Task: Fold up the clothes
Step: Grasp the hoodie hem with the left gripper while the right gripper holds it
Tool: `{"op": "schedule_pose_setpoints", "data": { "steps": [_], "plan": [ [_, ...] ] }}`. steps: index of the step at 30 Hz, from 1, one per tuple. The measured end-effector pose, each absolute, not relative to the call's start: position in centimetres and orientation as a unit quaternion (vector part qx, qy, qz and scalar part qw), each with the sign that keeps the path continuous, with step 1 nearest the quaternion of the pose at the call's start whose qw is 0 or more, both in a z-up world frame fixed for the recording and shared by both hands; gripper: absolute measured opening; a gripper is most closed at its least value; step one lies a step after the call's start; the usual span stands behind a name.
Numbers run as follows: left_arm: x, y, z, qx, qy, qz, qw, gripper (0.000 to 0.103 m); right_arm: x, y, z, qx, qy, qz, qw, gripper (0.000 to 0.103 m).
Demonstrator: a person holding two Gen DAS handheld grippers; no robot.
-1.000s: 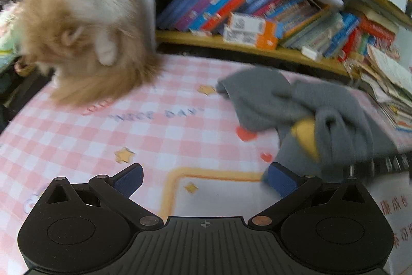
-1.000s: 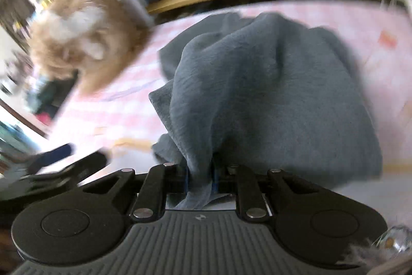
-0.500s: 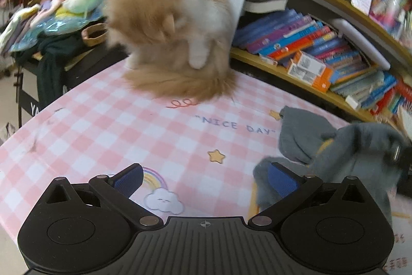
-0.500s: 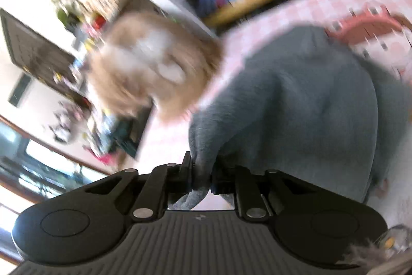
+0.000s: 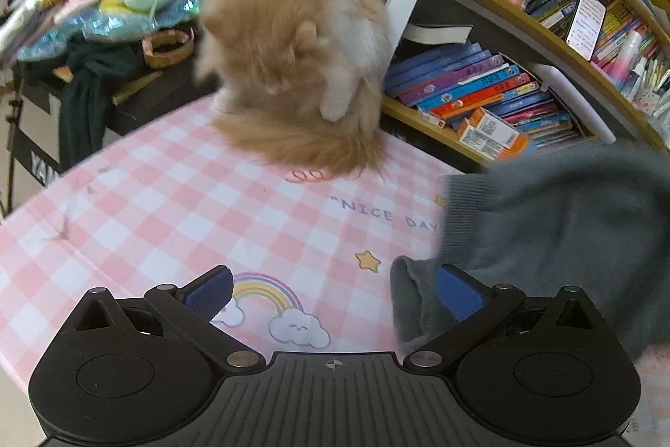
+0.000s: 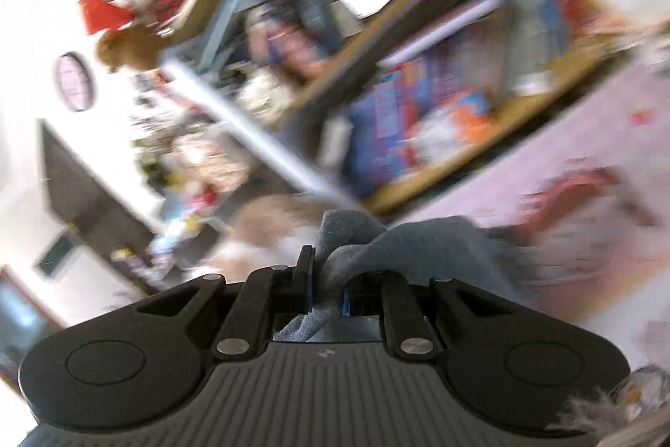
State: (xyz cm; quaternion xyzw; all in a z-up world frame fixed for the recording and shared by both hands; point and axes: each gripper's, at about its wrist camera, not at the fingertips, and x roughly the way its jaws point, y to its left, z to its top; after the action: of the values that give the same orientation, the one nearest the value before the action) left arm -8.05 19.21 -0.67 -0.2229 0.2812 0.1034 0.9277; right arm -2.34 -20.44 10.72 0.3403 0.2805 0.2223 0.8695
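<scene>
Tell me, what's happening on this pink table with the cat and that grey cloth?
Someone is folding clothes with a hand-held claw in each hand. The right claw is shut on a bunch of the grey garment. The left claw is wide open above the pink checked tablecloth, its right pad close to the garment's edge but gripping nothing. A fluffy orange cat sits at the far edge of the table, grooming itself, in front of the bookshelf.
</scene>
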Motion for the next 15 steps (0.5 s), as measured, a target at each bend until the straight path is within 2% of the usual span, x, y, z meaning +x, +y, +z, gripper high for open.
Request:
{"op": "schedule_pose_setpoints", "data": {
  "steps": [6,10,15],
  "plan": [
    [-6.7,18.7,-2.2,-0.281,0.322,0.030,0.904,0.103,-7.8,-26.4,1.7,0.325,0.393,0.008,0.860,0.011],
    [-5.7,17.0,-2.0,-0.311,0.343,-0.030,0.886,0.102,-9.6,-27.2,-2.0,0.303,0.443,-0.014,0.844,0.011],
    [-4.4,15.2,-2.1,-0.336,0.362,-0.038,0.869,0.102,-9.8,-27.2,-3.0,0.256,0.472,-0.003,0.844,0.011]
  ]
}}
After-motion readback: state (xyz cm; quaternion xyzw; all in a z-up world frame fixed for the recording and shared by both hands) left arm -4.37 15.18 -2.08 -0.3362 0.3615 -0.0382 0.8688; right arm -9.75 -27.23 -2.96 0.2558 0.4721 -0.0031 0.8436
